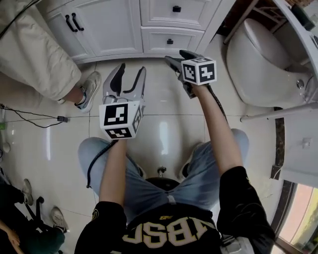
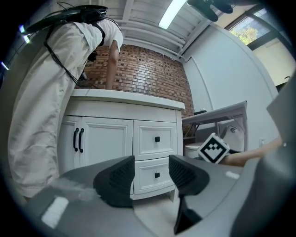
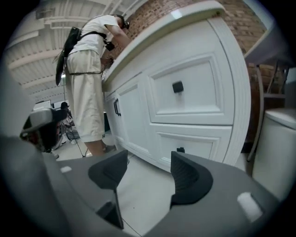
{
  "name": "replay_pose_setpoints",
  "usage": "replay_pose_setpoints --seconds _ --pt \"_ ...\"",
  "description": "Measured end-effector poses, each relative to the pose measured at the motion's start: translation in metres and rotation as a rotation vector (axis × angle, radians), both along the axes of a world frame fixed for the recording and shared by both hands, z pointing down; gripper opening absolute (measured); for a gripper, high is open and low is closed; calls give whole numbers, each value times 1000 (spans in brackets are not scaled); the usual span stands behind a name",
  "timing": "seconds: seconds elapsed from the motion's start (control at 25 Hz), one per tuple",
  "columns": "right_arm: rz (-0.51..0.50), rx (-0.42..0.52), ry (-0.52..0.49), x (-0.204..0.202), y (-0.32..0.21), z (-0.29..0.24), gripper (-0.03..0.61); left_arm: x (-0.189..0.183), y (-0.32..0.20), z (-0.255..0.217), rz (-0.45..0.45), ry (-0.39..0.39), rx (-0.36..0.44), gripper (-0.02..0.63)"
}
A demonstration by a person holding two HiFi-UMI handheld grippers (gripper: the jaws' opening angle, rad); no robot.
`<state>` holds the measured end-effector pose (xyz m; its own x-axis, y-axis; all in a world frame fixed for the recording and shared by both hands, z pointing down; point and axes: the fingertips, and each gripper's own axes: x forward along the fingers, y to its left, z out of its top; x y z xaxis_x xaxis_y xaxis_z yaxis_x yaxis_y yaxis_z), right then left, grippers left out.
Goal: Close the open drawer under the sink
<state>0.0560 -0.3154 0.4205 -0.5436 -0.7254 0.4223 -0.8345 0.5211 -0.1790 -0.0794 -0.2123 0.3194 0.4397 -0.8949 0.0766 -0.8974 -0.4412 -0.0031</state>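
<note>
Lower drawer (image 1: 170,40) and upper drawer (image 1: 176,10), at the far cabinet's (image 1: 114,30) right end, sit flush, so closing looks complete; right gripper (image 1: 175,57) near them and left gripper (image 1: 132,70) hover, jaws apart, empty.

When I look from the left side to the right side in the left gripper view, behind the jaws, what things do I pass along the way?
Standing person in pale clothes → cabinet doors with two black handles → drawers, one above the other → marker cube.
</note>
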Motion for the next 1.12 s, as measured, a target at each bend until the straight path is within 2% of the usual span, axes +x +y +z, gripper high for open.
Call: replay_pose_setpoints --seconds 0.16,0.28,0.48,0.64,0.68,0.84,0.96,1.12 --pt "11 149 58 8 50 -45 299 5 7 0 14 -7 6 239" --pt "33 263 63 16 83 -75 299 9 9 -2 30 -11 22 239" --pt "139 369 -26 35 121 -103 300 24 18 -6 64 -6 47 253" --pt "216 454 -120 39 134 -108 301 39 30 -2 81 18 26 263" --pt "232 479 -118 38 134 -111 302 42 31 -1 80 7 31 275" --pt "219 562 0 26 139 -128 355 36 29 -4 21 -35 65 282" --pt "245 573 -5 37 139 -137 379 29 24 -11 2 -11 70 282" --pt "288 462 -56 54 120 -116 391 25 22 -6 2 -19 65 282"
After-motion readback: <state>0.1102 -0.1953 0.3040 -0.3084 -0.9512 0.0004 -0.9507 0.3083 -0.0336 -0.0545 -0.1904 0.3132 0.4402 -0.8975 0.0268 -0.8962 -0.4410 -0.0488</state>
